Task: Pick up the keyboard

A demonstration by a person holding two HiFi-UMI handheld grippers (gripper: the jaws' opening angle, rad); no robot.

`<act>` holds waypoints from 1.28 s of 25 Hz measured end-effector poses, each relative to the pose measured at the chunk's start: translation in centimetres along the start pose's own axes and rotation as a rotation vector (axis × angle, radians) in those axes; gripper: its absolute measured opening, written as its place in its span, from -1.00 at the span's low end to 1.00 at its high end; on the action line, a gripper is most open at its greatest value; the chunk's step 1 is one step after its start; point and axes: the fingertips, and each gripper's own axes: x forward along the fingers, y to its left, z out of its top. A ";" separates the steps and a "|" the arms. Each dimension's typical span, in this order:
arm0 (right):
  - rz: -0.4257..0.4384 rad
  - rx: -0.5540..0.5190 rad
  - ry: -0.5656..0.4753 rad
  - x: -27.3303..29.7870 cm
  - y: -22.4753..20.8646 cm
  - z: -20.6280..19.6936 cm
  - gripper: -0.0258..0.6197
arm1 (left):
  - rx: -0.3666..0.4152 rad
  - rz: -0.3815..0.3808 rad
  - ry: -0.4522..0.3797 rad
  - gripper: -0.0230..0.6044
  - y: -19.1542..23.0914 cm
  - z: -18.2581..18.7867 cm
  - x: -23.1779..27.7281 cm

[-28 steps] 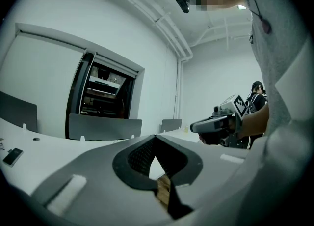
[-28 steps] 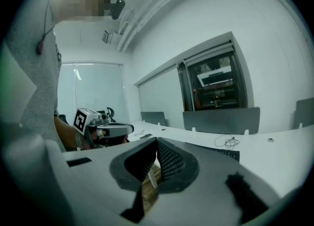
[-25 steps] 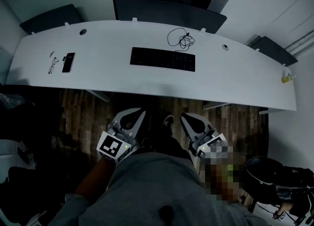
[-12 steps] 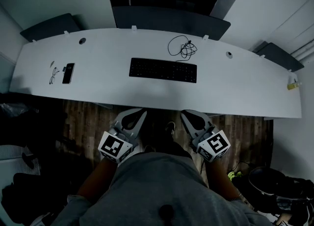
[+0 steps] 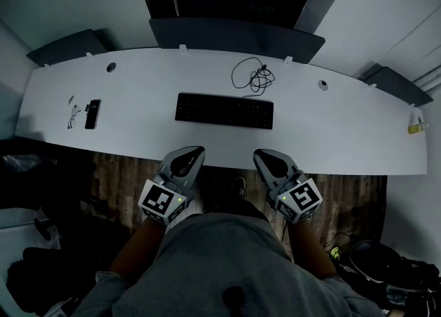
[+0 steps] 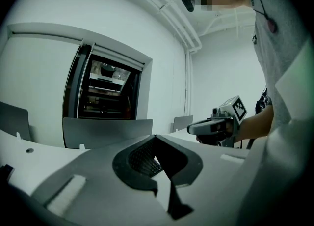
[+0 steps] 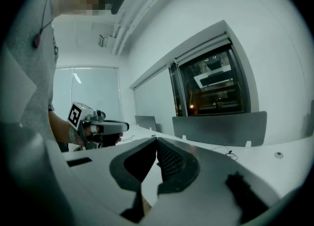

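Observation:
A black keyboard [image 5: 224, 110] lies flat in the middle of the long white desk [image 5: 138, 136], parallel to its front edge. My left gripper [image 5: 194, 151] is shut and empty, its tip just at the desk's near edge, short of the keyboard's left half. My right gripper [image 5: 260, 155] is also shut and empty, at the near edge below the keyboard's right end. In the left gripper view the keyboard [image 6: 143, 159] shows through the opening in the closed jaws, and the right gripper [image 6: 196, 129] is at the right. The right gripper view shows the left gripper [image 7: 125, 126].
A tangled black cable [image 5: 252, 73] lies just behind the keyboard. A phone [image 5: 91, 114] and small items [image 5: 72, 111] sit at the desk's left end, a yellow object [image 5: 413, 129] at its far right. Grey divider panels [image 5: 234, 35] stand behind the desk. Wooden floor [image 5: 124, 178] lies below.
Both grippers have moved forward together, from over the floor to the desk's near edge, closer to the keyboard. Both stayed shut.

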 end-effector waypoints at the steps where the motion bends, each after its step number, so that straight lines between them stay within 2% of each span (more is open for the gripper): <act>1: 0.002 0.001 0.002 0.0 -0.5 0.1 -0.88 | -0.001 0.005 0.006 -0.91 0.1 0.0 0.5; 9: 0.017 0.031 0.017 0.1 -5.8 -0.6 -0.88 | -0.005 0.044 0.073 -0.91 0.9 -0.5 4.2; 20: 0.059 0.054 0.053 0.7 -11.8 -2.3 -0.88 | -0.011 0.138 0.073 -0.91 2.2 0.0 8.4; 27: 0.043 0.074 0.077 1.3 -14.0 -3.9 -0.88 | -0.001 0.148 0.112 -0.91 3.0 -1.1 9.2; 32: 0.008 0.100 0.129 2.6 -15.8 -5.9 -0.88 | -0.012 0.187 0.150 -0.91 5.5 -3.0 9.6</act>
